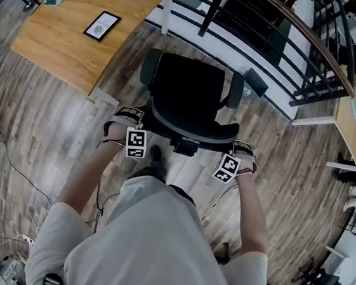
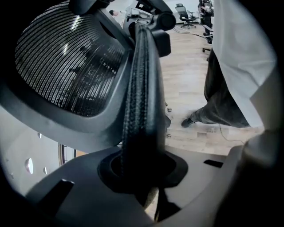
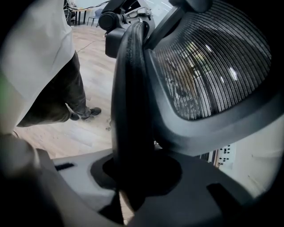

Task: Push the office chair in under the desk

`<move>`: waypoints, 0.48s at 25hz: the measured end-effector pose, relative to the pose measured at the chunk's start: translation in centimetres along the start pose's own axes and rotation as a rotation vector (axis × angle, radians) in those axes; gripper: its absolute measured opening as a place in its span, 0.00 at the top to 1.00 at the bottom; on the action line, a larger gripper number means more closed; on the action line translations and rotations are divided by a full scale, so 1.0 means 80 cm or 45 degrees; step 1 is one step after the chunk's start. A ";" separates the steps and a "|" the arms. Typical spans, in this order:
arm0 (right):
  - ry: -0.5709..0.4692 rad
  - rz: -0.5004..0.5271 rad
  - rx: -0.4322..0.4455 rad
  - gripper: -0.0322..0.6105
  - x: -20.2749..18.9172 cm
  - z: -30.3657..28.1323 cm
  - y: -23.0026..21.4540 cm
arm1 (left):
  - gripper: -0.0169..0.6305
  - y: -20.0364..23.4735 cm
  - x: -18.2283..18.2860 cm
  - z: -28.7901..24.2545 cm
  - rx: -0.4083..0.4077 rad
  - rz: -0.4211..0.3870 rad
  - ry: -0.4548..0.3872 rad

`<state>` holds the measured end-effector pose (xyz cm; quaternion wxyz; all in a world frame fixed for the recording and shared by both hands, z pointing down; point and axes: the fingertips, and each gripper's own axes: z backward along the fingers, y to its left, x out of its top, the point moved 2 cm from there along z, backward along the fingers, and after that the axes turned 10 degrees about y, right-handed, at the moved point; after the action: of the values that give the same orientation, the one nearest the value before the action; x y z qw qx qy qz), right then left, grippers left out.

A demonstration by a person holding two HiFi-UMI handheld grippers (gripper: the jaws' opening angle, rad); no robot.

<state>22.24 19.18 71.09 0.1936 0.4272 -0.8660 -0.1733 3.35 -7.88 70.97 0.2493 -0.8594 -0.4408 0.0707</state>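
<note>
In the head view, a black office chair [image 1: 190, 89] stands on the wood floor just right of the wooden desk [image 1: 68, 37], its seat facing away from me. My left gripper [image 1: 127, 119] grips the left end of the backrest's top rim [image 1: 189, 132]. My right gripper [image 1: 240, 147] grips the right end. In the left gripper view the dark padded rim [image 2: 140, 88] runs up between the jaws of the left gripper [image 2: 142, 173], beside the mesh back [image 2: 66, 66]. The right gripper view mirrors this: the rim [image 3: 128, 88] sits pinched in the right gripper [image 3: 137, 177], with the mesh [image 3: 213, 66] to its right.
A dark tablet [image 1: 102, 25] lies on the desk, and a white desk leg [image 1: 166, 13] stands at its right corner. A black railing [image 1: 272, 47] runs behind the chair. A second desk [image 1: 352, 126] is at the right. Cables [image 1: 20, 178] trail on the floor at left.
</note>
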 end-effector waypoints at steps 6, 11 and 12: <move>-0.012 0.019 -0.024 0.82 0.022 -0.025 -0.054 | 0.88 0.039 -0.020 -0.025 0.004 0.033 0.018; -0.034 0.068 -0.037 0.82 0.039 -0.045 -0.097 | 0.88 0.061 -0.035 -0.040 -0.009 0.086 0.050; -0.043 0.081 -0.040 0.82 0.042 -0.048 -0.108 | 0.88 0.067 -0.038 -0.043 -0.010 0.098 0.057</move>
<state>28.03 10.95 71.06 0.1912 0.3933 -0.8795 -0.1876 6.55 -14.14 71.03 0.2528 -0.8781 -0.4019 0.0594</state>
